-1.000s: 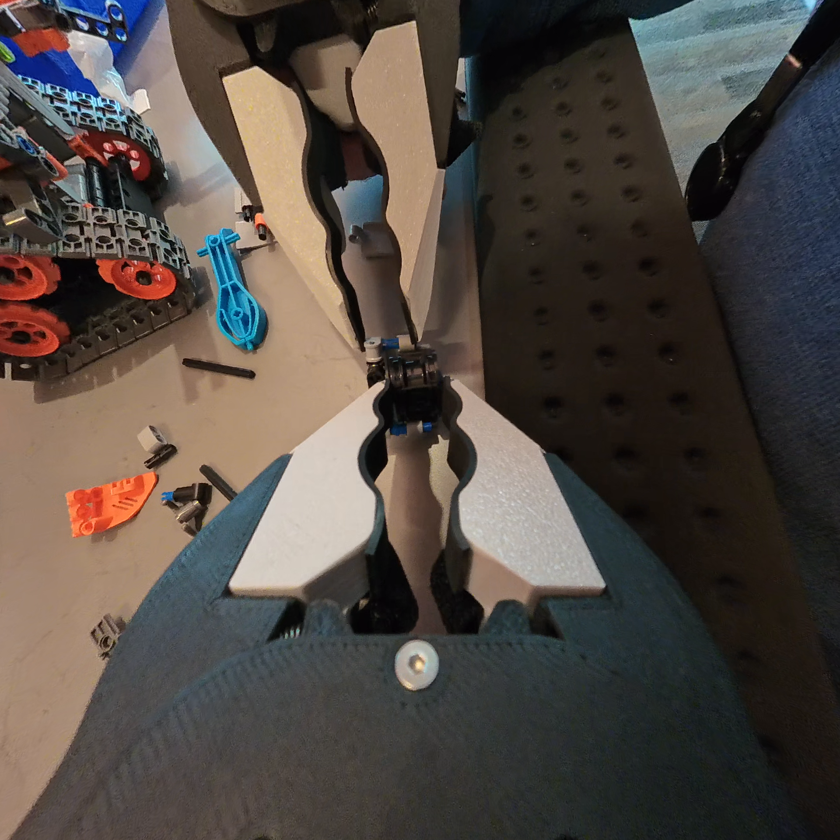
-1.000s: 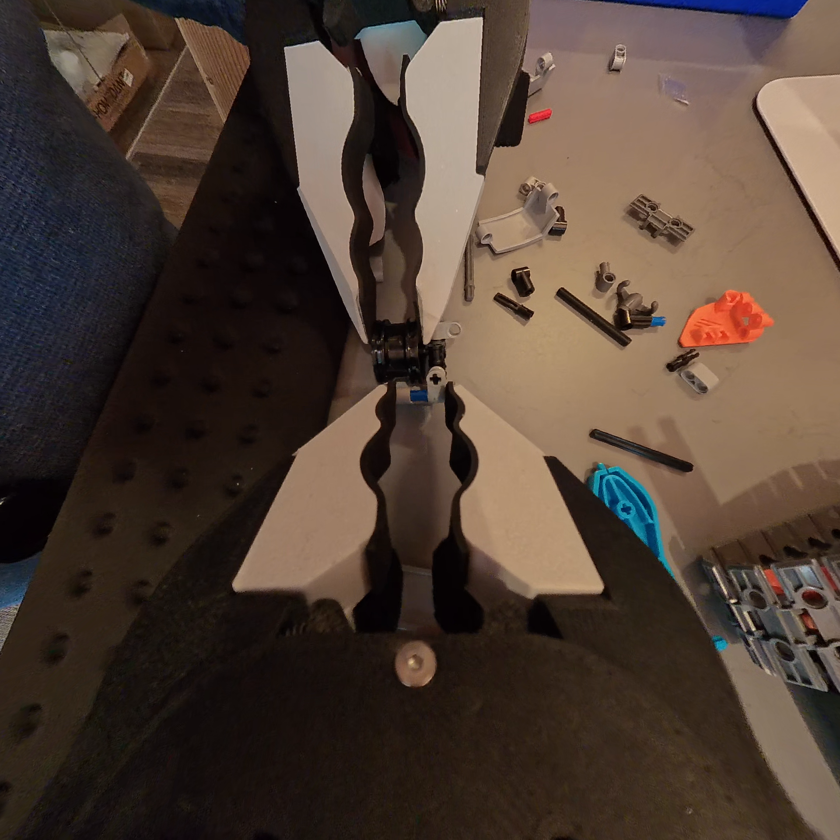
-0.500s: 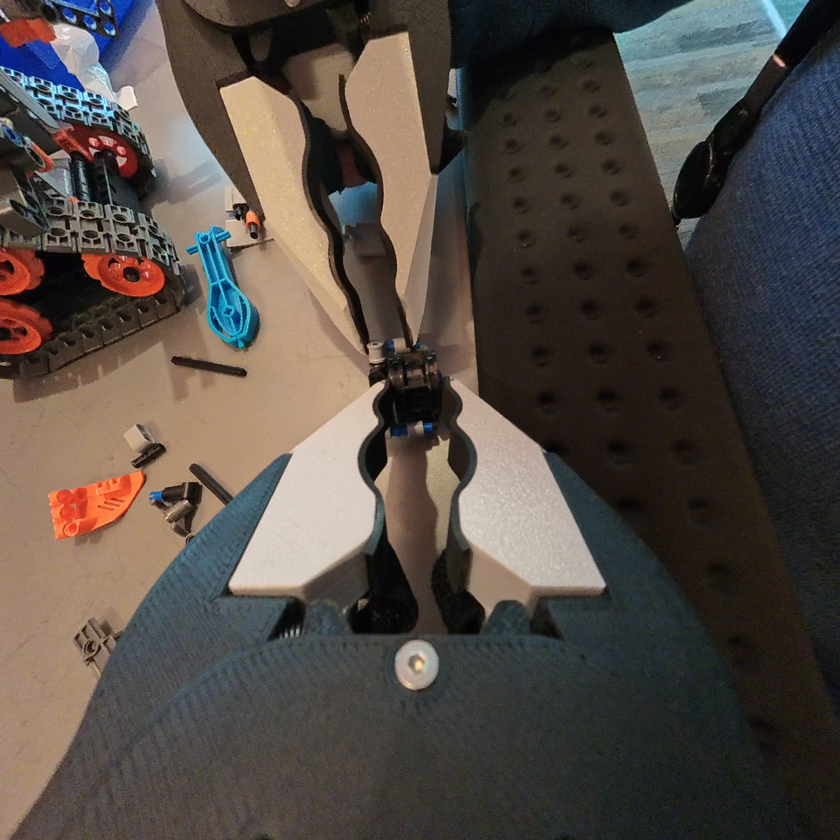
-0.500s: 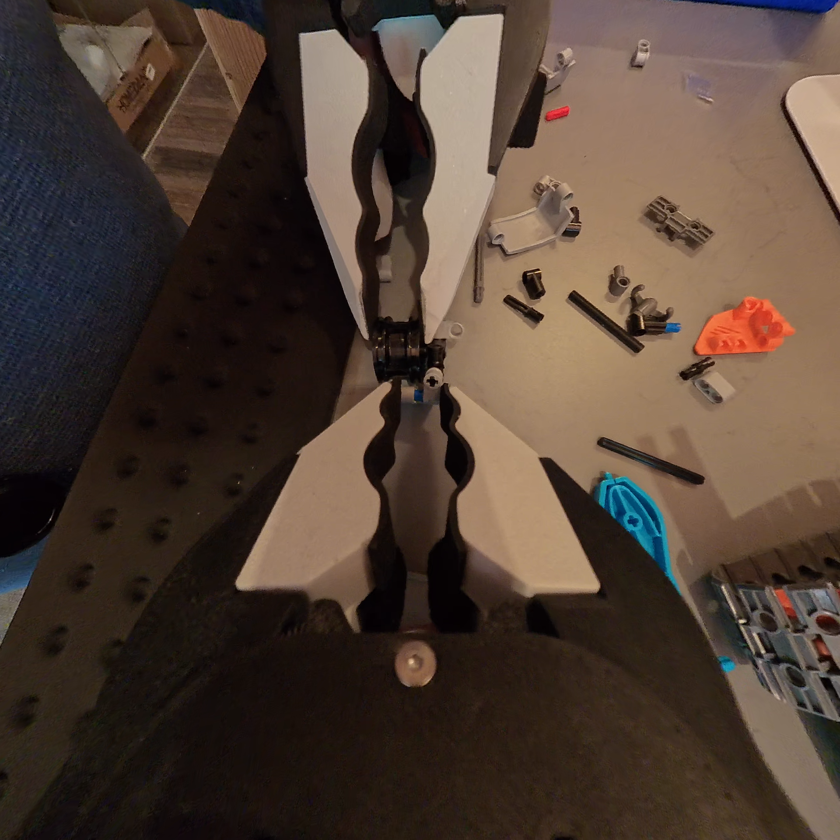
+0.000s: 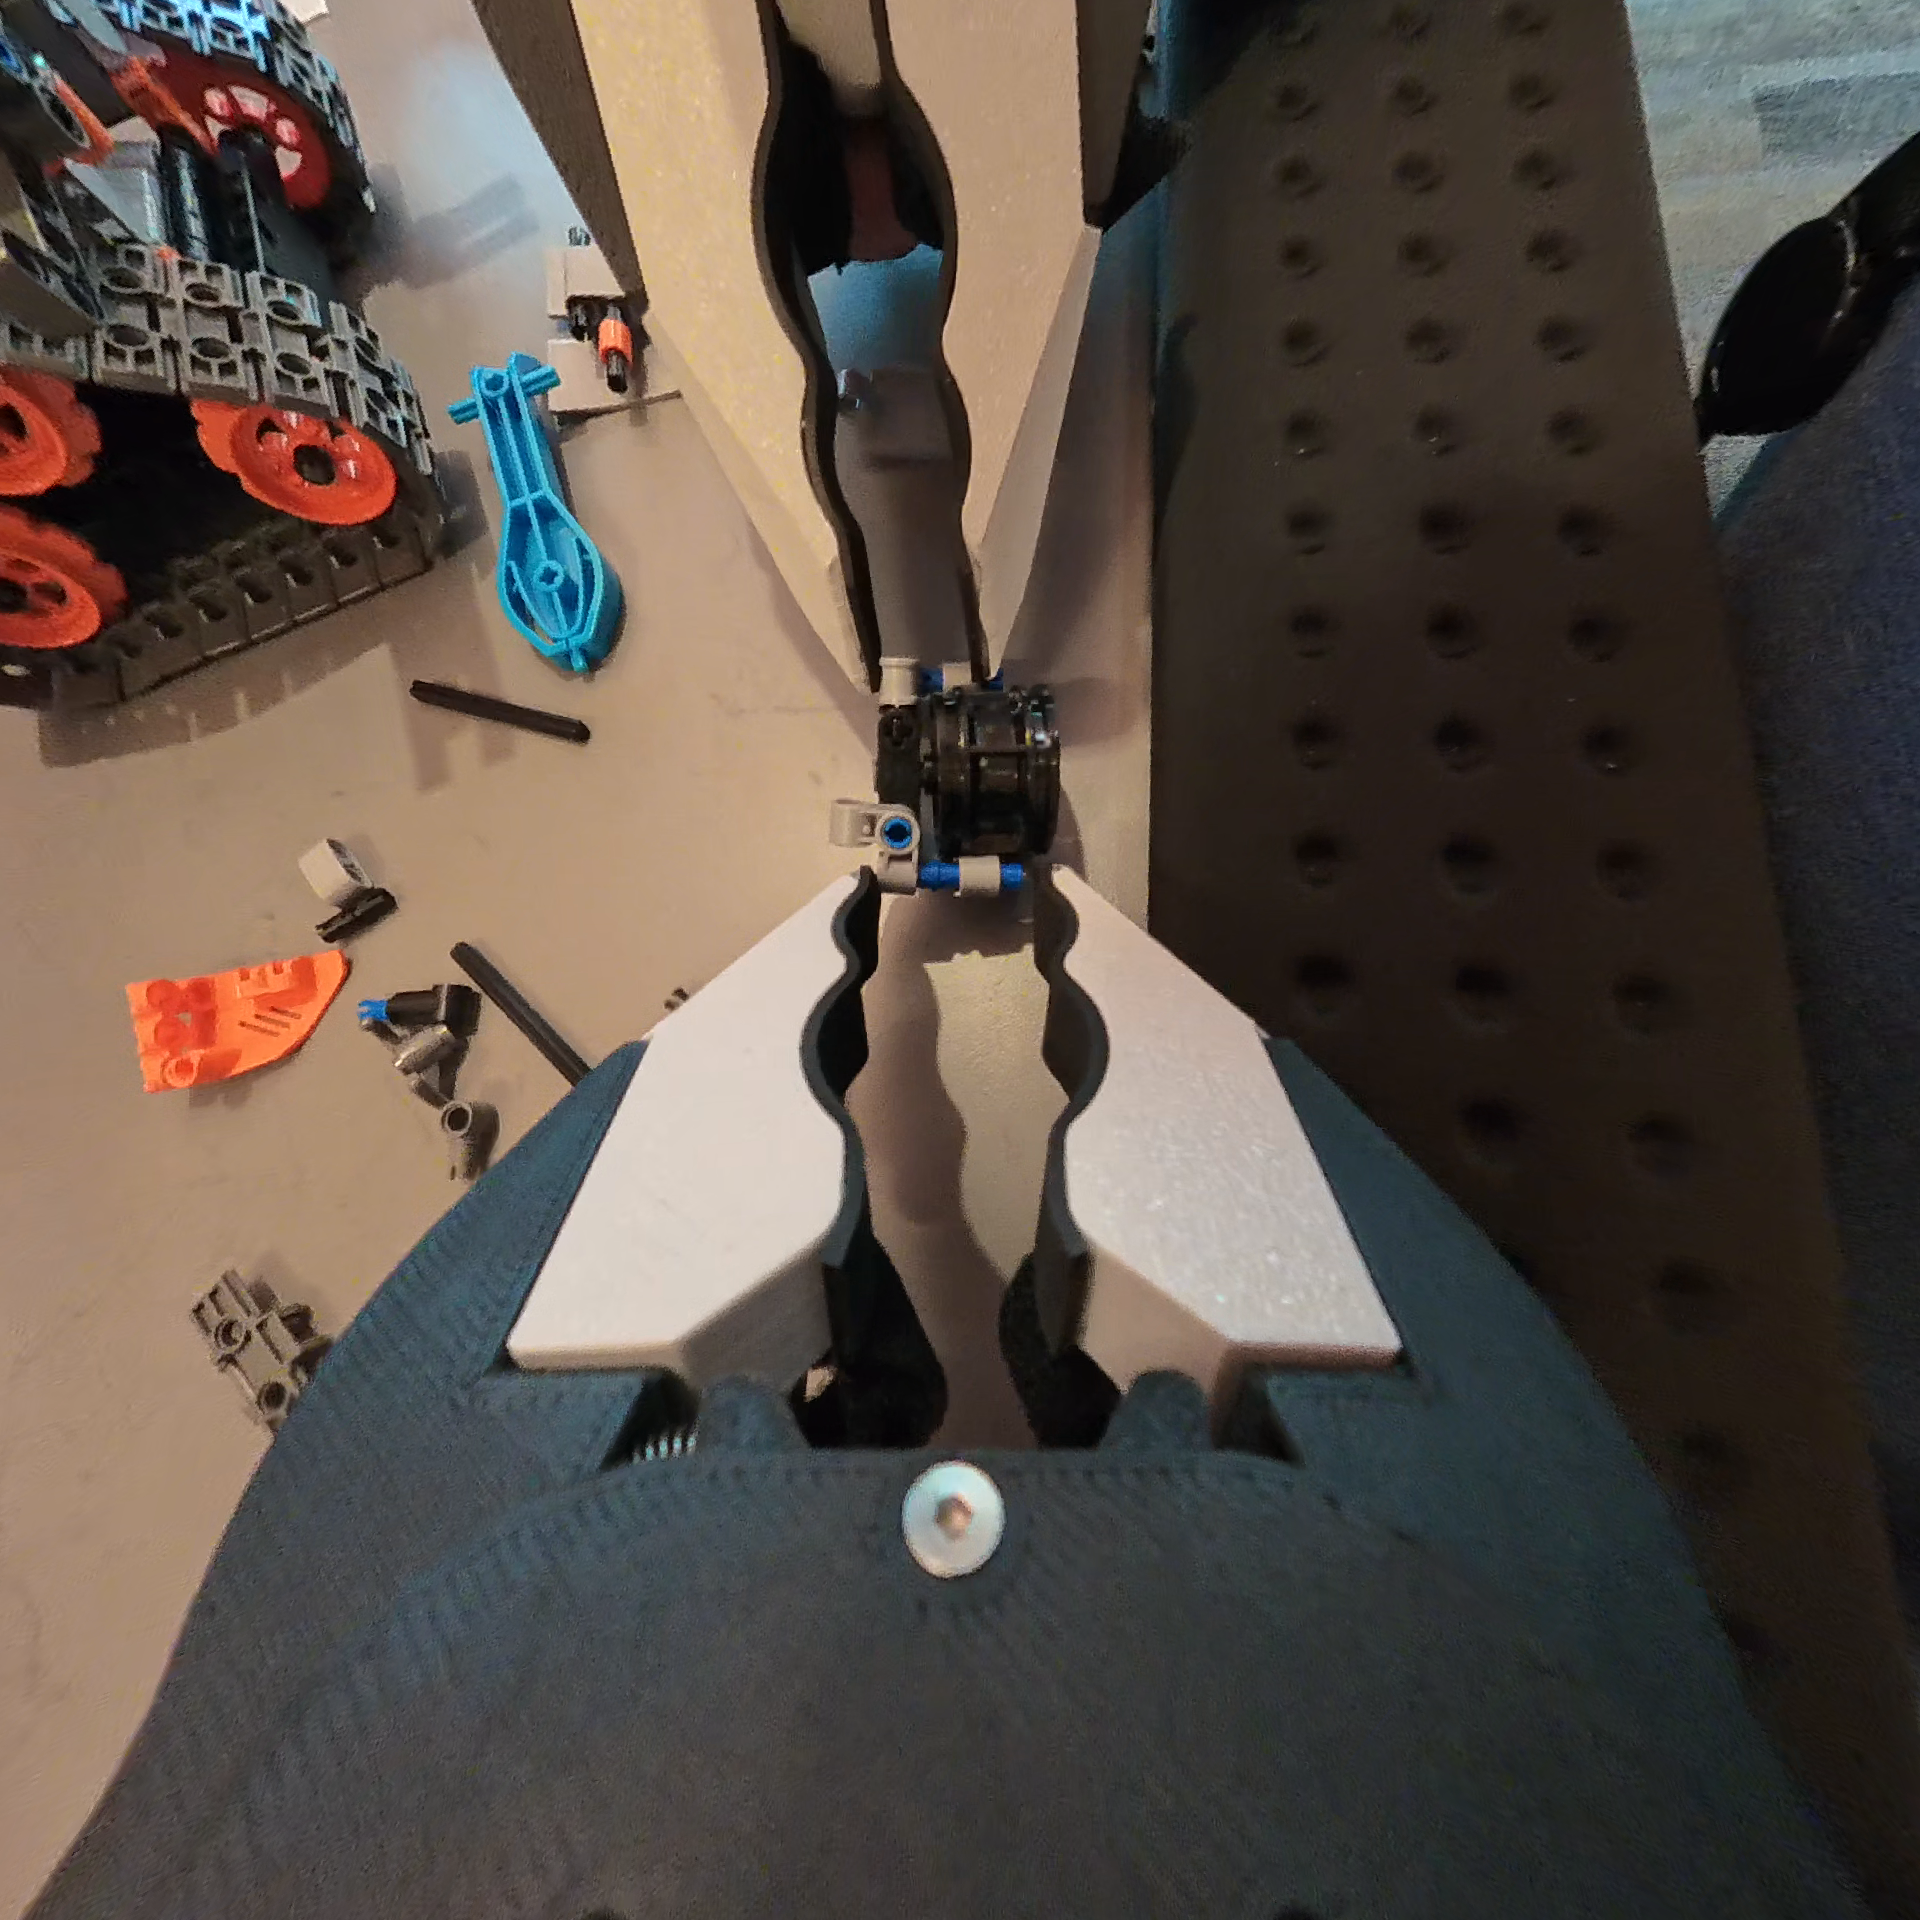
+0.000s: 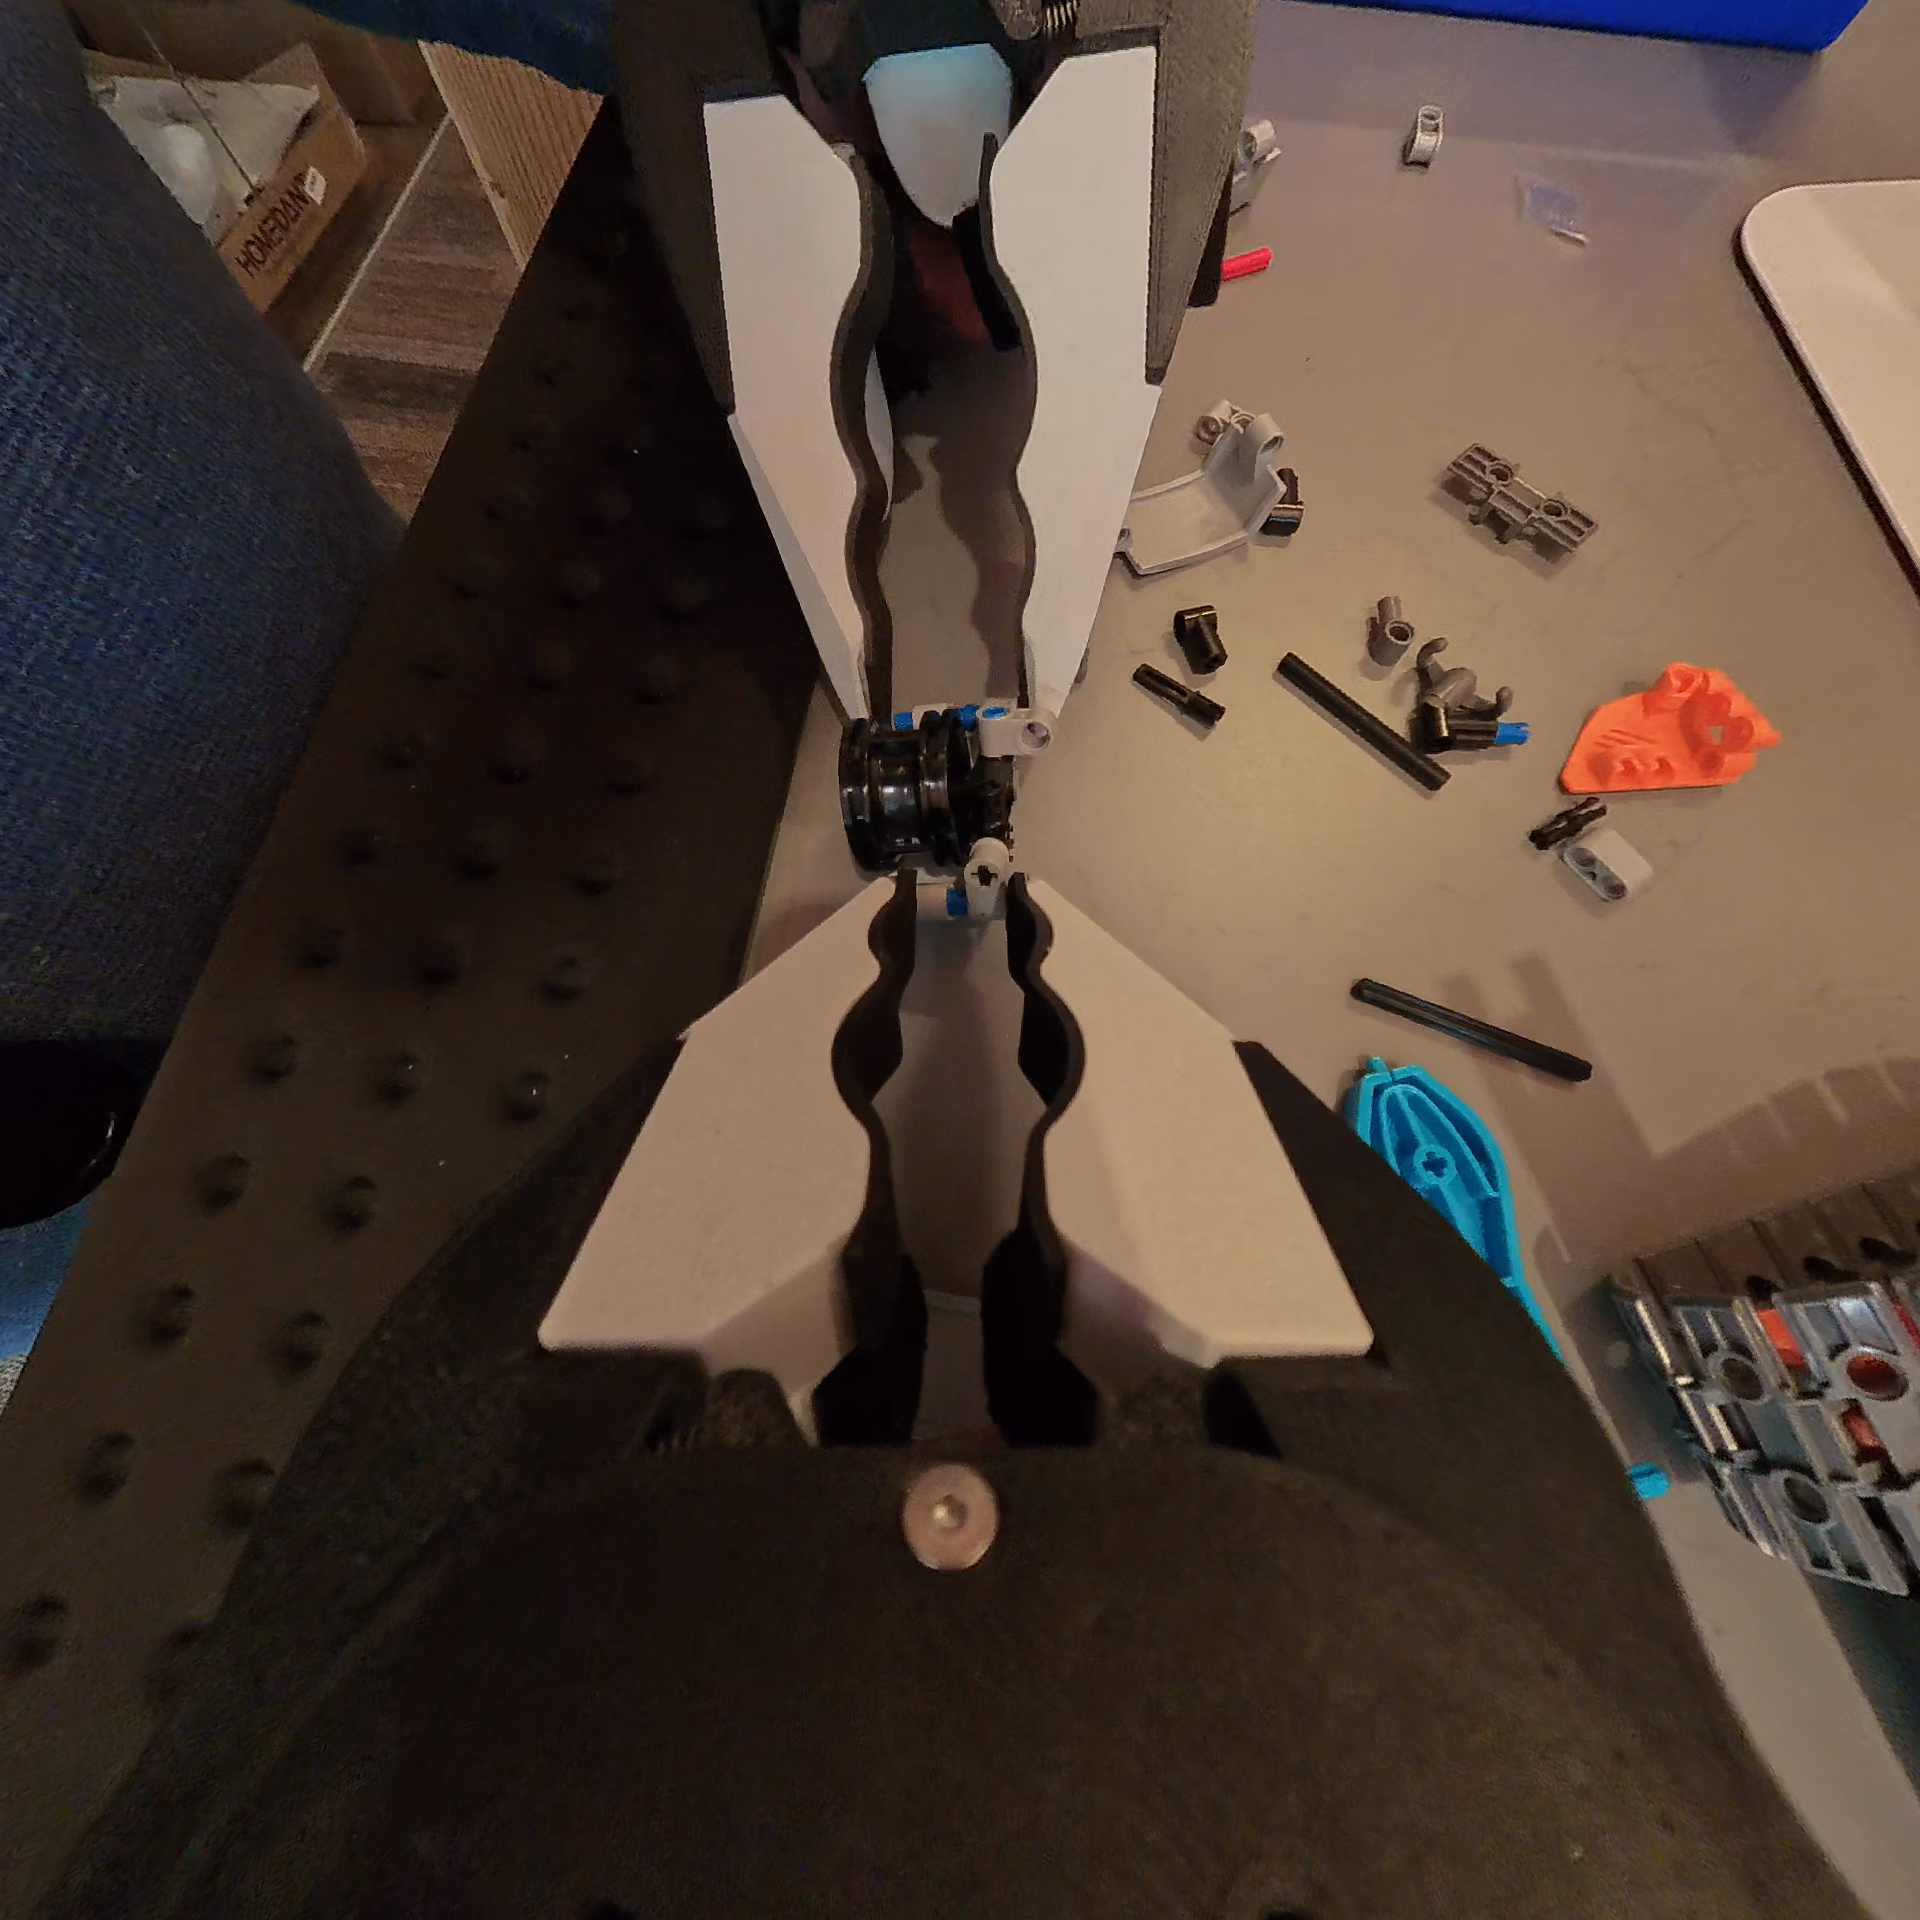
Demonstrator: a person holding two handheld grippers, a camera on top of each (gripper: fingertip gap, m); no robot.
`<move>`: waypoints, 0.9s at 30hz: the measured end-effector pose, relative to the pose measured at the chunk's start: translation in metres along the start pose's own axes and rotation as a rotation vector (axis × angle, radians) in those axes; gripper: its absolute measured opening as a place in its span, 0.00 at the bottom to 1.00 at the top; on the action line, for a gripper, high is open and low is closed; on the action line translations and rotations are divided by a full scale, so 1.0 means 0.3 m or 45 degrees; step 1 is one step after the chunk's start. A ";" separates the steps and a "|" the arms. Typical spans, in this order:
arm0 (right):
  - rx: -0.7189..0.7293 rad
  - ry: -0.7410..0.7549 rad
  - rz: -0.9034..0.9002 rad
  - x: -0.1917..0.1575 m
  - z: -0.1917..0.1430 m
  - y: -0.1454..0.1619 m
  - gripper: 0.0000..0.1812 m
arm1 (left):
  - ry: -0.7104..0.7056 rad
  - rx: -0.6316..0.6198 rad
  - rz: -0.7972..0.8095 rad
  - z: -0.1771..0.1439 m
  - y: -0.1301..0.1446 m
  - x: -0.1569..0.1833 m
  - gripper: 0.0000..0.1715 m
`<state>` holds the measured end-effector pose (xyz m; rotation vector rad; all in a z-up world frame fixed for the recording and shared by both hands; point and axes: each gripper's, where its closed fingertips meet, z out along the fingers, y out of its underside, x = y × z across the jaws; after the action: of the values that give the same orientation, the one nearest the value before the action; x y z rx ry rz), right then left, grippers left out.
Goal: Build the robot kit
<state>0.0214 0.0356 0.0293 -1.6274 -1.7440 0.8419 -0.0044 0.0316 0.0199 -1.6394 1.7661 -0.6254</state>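
A small black wheel assembly (image 5: 987, 769) with grey connectors and blue pins hangs between my two grippers, which face each other tip to tip over the table's edge. My left gripper (image 5: 956, 894) is shut on the blue-and-grey pin row at the assembly's near end, held only at its fingertips. My right gripper (image 6: 958, 888) is shut on a small grey connector with a blue pin on the other side of the assembly (image 6: 914, 790). The right gripper also shows from above in the left wrist view (image 5: 930, 665), and the left gripper in the right wrist view (image 6: 956, 712).
On the grey table (image 5: 675, 810) lie a tracked vehicle with orange wheels (image 5: 208, 468), a blue tool (image 5: 545, 540), black axles (image 6: 1470, 1029), an orange panel (image 6: 1673, 743) and small grey and black parts (image 6: 1517, 504). A black perforated strip (image 5: 1455, 727) runs along the edge. A white board (image 6: 1849, 343) lies far right. My left and right fingertips are right by each other.
The assembly has slid out from deeper between my left fingers to their tips. My right jaws have narrowed onto the grey connector. Both grippers have drifted slightly over the table.
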 end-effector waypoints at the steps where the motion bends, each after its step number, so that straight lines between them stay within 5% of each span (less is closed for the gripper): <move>1: -0.002 0.001 -0.003 -0.001 -0.001 0.002 0.08 | 0.006 0.008 0.012 -0.002 -0.004 0.001 0.16; 24: 0.000 -0.058 -0.005 -0.028 0.000 0.004 0.09 | 0.169 -0.088 0.182 -0.006 -0.004 0.037 0.10; 27: -0.007 -0.066 -0.016 -0.035 0.004 0.003 0.06 | 0.131 -0.123 0.193 0.006 0.009 0.041 0.02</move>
<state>0.0216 0.0251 0.0278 -1.6095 -1.7920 0.8810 -0.0053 0.0199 0.0150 -1.5422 2.0016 -0.5715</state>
